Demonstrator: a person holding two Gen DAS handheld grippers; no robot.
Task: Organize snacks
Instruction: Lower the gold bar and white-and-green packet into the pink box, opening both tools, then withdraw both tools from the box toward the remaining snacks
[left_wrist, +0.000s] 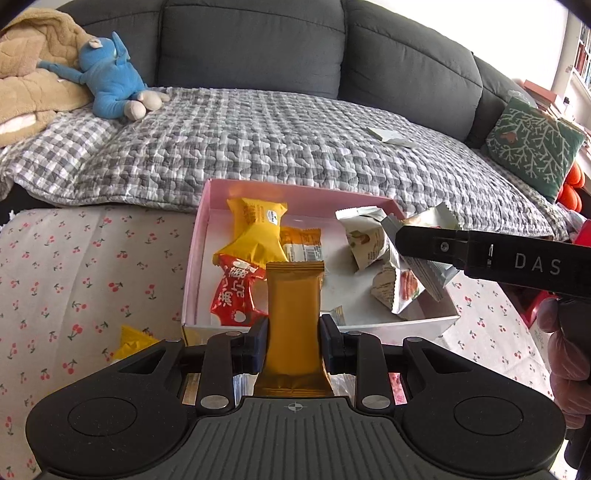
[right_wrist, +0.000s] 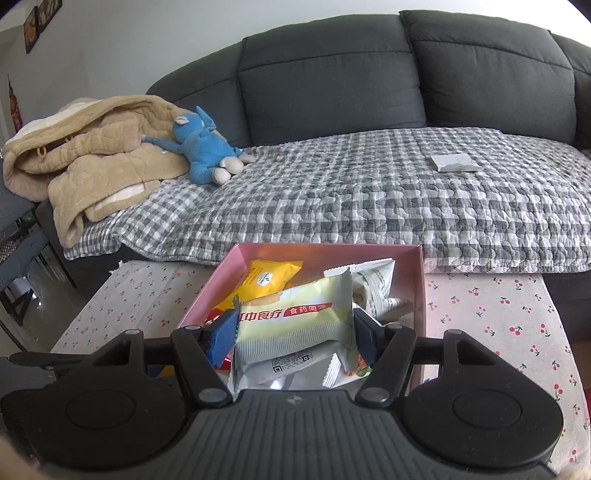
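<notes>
My left gripper (left_wrist: 294, 332) is shut on a brown-gold snack bar (left_wrist: 294, 314), held upright at the near edge of the pink box (left_wrist: 195, 258). Inside the box lie a yellow packet (left_wrist: 255, 229), a red packet (left_wrist: 236, 291), an orange packet (left_wrist: 301, 242) and grey-white packets (left_wrist: 364, 240). My right gripper (right_wrist: 295, 332) is shut on a pale green and silver packet (right_wrist: 295, 314) with a red label, held over the pink box (right_wrist: 421, 280). In the left wrist view that gripper (left_wrist: 402, 242) reaches in from the right with the packet above the box's right side.
The box sits on a cherry-print cloth (left_wrist: 74, 280). A yellow packet (left_wrist: 131, 341) lies on the cloth left of my left gripper. Behind is a grey sofa (right_wrist: 332, 81) with a checked quilt, a blue plush toy (right_wrist: 205, 147), a tan blanket (right_wrist: 85, 147) and a white packet (right_wrist: 456, 162).
</notes>
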